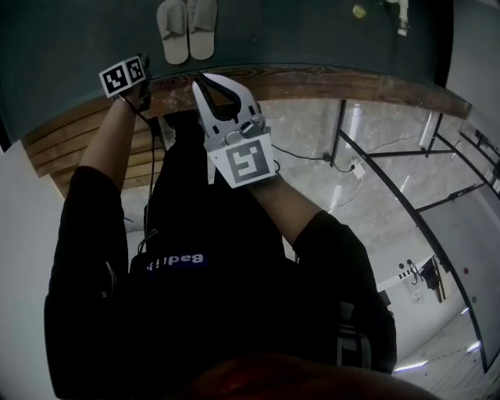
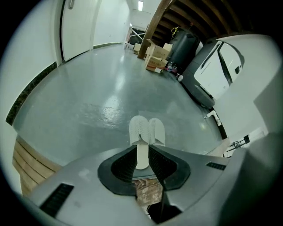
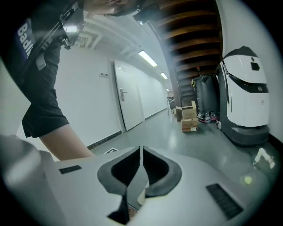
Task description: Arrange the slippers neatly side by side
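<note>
Two white slippers [image 1: 187, 30] lie side by side on the grey-green floor, toes pointing away from me; in the left gripper view the pair [image 2: 147, 130] shows just beyond the jaw tips. My left gripper [image 2: 143, 149] hovers short of the slippers with a narrow gap between its jaws. Nothing is between them, and its marker cube [image 1: 123, 77] shows over the wooden edge. My right gripper [image 1: 205, 81] is held beside it, nearer my body, with its jaws together and empty [image 3: 141, 149].
A curved wooden edge [image 1: 328, 83] borders the floor below me. Cardboard boxes [image 2: 155, 54], a dark bin [image 2: 183, 40] and a large white machine [image 2: 217, 66] stand at the far side. Small objects [image 1: 359, 11] lie on the floor to the right. A black metal frame [image 1: 391, 183] runs at my right.
</note>
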`<act>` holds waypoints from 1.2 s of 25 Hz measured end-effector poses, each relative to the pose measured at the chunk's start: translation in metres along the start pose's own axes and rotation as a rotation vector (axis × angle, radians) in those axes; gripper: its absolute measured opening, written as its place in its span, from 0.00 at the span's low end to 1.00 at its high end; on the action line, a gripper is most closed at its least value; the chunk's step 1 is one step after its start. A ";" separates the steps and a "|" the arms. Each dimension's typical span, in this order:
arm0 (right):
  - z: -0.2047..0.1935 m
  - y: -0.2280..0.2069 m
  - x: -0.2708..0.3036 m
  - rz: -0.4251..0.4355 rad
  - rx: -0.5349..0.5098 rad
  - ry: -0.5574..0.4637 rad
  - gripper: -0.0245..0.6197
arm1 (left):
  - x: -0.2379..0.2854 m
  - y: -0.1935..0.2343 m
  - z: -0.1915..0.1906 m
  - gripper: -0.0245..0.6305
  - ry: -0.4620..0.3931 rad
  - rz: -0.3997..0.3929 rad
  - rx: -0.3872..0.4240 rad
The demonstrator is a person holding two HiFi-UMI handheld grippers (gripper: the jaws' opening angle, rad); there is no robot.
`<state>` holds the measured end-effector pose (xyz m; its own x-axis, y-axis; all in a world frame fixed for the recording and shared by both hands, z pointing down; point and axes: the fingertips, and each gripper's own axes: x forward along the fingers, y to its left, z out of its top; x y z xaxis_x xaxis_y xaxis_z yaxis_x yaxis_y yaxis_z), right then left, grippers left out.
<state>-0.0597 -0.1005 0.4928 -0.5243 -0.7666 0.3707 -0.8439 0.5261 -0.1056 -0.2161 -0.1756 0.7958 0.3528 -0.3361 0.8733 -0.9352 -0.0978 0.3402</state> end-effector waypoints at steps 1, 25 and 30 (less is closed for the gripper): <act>0.009 0.004 -0.006 -0.002 0.004 -0.011 0.04 | -0.016 -0.007 -0.003 0.12 -0.003 -0.014 0.013; 0.156 0.059 -0.070 0.019 0.036 -0.071 0.04 | -0.255 -0.164 0.019 0.12 -0.180 -0.192 0.185; 0.172 0.072 -0.070 0.063 0.038 -0.075 0.04 | -0.292 -0.187 0.015 0.12 -0.196 -0.220 0.201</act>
<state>-0.1029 -0.0723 0.3001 -0.5826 -0.7583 0.2925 -0.8117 0.5610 -0.1625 -0.1446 -0.0731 0.4719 0.5525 -0.4579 0.6964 -0.8313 -0.3638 0.4203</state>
